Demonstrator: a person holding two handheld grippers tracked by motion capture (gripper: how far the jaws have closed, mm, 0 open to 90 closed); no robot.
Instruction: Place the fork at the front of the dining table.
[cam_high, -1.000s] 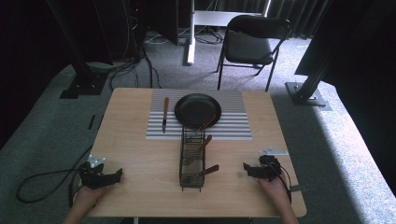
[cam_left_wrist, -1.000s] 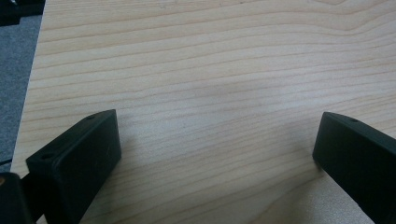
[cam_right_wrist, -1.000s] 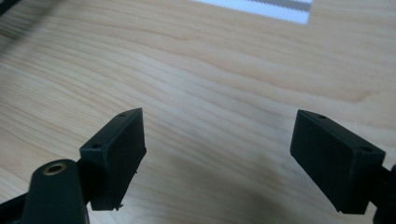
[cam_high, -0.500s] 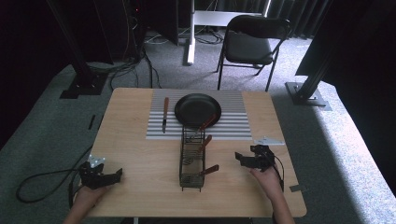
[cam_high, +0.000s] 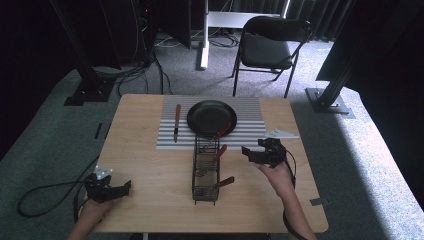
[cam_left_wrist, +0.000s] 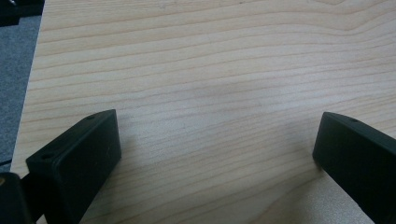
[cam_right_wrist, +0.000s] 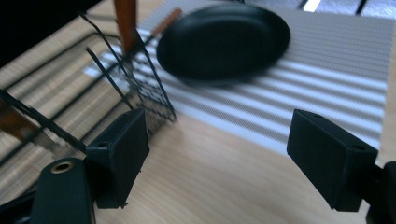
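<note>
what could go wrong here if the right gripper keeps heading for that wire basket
The open right gripper sits close beside the wire basket, so a jaw could catch the mesh and drag or tip the light rack. The wooden-handled utensils lean out over its rim and might be knocked out. The black plate stands just behind and could be bumped.
</note>
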